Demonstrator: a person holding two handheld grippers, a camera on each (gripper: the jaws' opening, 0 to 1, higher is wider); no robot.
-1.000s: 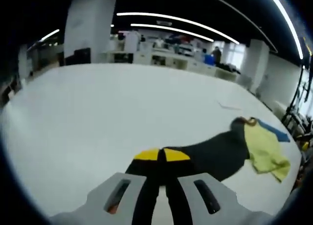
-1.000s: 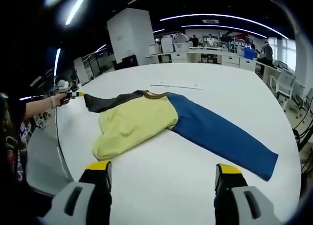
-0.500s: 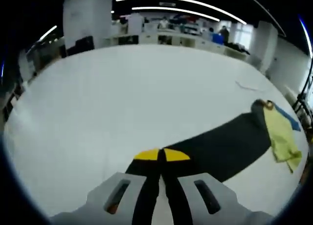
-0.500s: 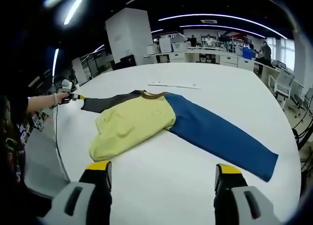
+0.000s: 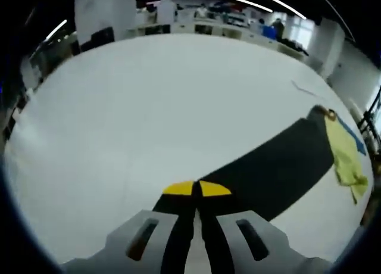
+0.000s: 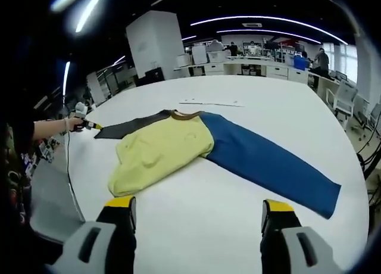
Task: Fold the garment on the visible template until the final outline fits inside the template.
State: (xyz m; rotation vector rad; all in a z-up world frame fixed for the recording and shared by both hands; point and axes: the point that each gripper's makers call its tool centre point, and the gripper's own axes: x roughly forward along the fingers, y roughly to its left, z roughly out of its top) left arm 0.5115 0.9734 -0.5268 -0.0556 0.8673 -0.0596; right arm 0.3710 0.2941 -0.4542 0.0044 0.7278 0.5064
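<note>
A long-sleeved garment lies spread on the white table (image 6: 238,232). Its body is yellow (image 6: 162,152), one sleeve is blue (image 6: 268,164), the other sleeve is black (image 6: 128,126), and the collar is brown (image 6: 186,114). My left gripper (image 5: 196,189) is shut on the cuff end of the black sleeve (image 5: 280,167), which stretches away to the right toward the yellow body (image 5: 346,162). In the right gripper view a person's hand holds that left gripper (image 6: 85,123) at the table's left side. My right gripper (image 6: 199,207) stands open over bare table, short of the garment.
A thin pale strip (image 6: 211,103) lies flat on the table beyond the collar, and it also crosses the left gripper view as a thin strip (image 5: 305,90). The table's edge (image 6: 72,187) runs down the left. Desks, pillars and people fill the far background.
The left gripper has drawn the black sleeve outward, so it lies longer and straighter on the table. The right gripper has stayed in place.
</note>
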